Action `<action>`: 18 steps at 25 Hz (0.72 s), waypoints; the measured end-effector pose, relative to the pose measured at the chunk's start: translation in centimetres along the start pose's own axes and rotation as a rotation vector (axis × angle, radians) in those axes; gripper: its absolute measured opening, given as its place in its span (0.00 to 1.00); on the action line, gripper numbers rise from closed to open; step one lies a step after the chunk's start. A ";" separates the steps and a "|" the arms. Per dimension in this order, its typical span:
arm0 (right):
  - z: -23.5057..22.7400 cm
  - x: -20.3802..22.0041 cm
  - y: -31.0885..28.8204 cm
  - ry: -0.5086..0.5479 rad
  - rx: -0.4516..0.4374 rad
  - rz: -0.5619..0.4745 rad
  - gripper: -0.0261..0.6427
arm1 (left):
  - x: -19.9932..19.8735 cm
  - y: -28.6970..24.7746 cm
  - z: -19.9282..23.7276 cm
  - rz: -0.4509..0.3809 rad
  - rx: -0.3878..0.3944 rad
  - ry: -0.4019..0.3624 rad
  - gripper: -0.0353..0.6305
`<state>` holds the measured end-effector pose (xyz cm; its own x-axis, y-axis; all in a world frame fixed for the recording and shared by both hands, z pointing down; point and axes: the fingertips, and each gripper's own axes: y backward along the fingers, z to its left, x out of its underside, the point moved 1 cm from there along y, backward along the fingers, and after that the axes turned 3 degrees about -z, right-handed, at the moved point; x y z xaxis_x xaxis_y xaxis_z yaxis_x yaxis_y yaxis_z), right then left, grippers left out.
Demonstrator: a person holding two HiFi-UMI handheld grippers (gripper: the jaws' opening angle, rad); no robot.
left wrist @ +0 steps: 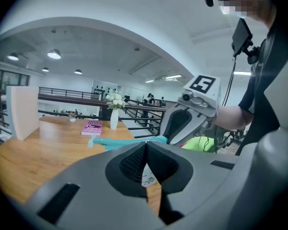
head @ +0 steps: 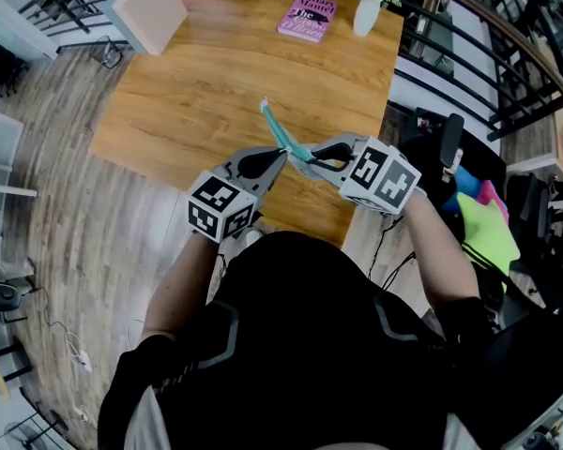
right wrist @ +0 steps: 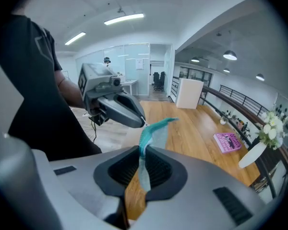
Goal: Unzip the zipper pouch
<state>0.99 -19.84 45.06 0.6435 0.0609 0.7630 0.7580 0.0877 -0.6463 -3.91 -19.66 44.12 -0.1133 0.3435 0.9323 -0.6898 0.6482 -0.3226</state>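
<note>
I hold the teal zipper pouch [head: 280, 131] in the air over the near edge of the wooden table [head: 188, 101]. It stands edge-up, with its far end pointing away from me. My right gripper [head: 307, 157] is shut on the pouch's near end. In the right gripper view the teal fabric [right wrist: 152, 133] runs up out of the closed right gripper [right wrist: 143, 150]. My left gripper [head: 281, 158] meets the pouch from the left and is shut on a small white pull tag [left wrist: 148, 178]. The pouch [left wrist: 127, 140] shows just beyond the left gripper [left wrist: 145, 147].
A pink book [head: 308, 17] and a white vase of flowers [head: 367, 12] stand at the table's far end. A white board [head: 150, 7] leans at the far left corner. A dark railing [head: 469, 26] and a pile of green and pink cloth [head: 483, 223] lie to the right.
</note>
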 end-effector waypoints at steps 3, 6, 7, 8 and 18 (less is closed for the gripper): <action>-0.1 0.0 0.4 -0.038 -0.018 -0.026 0.11 | -0.2 0.6 0.7 0.038 0.004 -0.081 0.09; -0.4 0.3 0.1 -0.048 -0.018 -0.023 0.11 | -0.5 0.2 1.0 0.050 0.008 -0.092 0.09; -0.4 0.4 0.1 -0.054 -0.015 -0.025 0.11 | -0.4 0.2 1.3 0.044 0.001 -0.064 0.09; -0.5 0.5 0.1 -0.061 -0.015 -0.026 0.11 | -0.4 0.3 1.8 0.037 -0.012 -0.034 0.09; -1.4 1.9 0.2 -0.104 0.005 -0.032 0.11 | 0.3 2.0 5.2 0.033 -0.091 0.016 0.09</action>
<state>2.46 -21.09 46.38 0.6042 0.1606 0.7805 0.7773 0.0965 -0.6216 -9.08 -21.77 44.61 -0.1228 0.3761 0.9184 -0.6183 0.6949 -0.3673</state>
